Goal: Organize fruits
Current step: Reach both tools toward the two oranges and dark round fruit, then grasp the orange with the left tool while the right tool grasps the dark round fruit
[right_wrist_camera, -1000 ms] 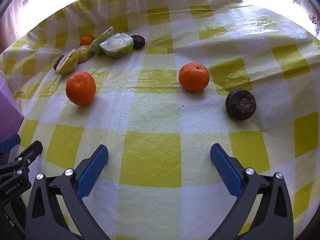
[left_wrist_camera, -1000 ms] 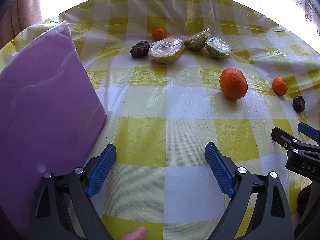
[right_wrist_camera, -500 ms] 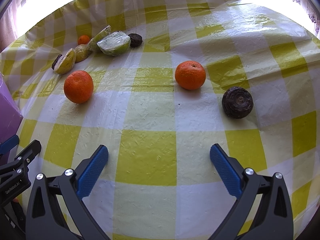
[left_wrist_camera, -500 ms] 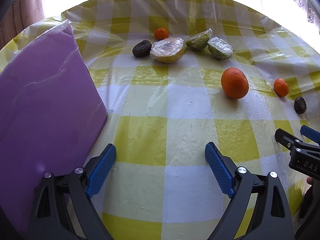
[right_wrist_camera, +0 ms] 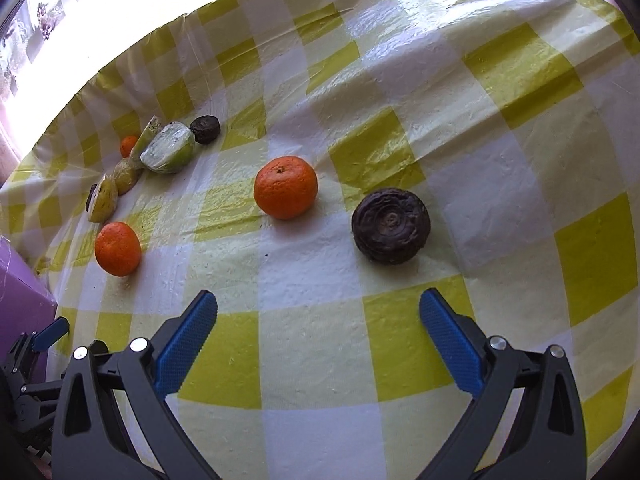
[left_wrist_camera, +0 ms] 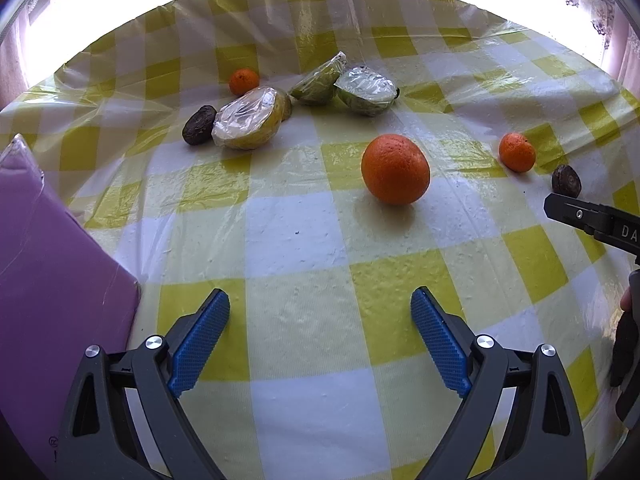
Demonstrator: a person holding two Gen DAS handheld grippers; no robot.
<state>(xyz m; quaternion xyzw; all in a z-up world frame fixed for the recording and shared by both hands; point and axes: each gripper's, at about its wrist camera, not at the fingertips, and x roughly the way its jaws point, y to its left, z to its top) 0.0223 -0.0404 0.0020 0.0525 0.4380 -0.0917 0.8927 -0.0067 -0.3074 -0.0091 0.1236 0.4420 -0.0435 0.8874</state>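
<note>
While both claws stand wide open and empty, we note the right gripper [right_wrist_camera: 318, 336] facing a tangerine [right_wrist_camera: 285, 187] at 12 o'clock and a wrinkled dark fruit [right_wrist_camera: 391, 225] at 1 o'clock. We judge both liable to roll on the glossy tablecloth [right_wrist_camera: 500, 128] if nudged off-centre; the left gripper [left_wrist_camera: 320, 336] has the large orange [left_wrist_camera: 395, 169] at 1 o'clock.

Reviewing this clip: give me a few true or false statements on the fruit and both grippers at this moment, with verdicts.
1. The left gripper is open and empty. True.
2. The right gripper grips the dark wrinkled round fruit. False: open, the fruit lies ahead on the yellow-checked tablecloth.
3. The large orange sits on the purple box. False: on the cloth, apart from it.
4. The halved fruits wrapped in clear film lie near the far edge. True.
</note>
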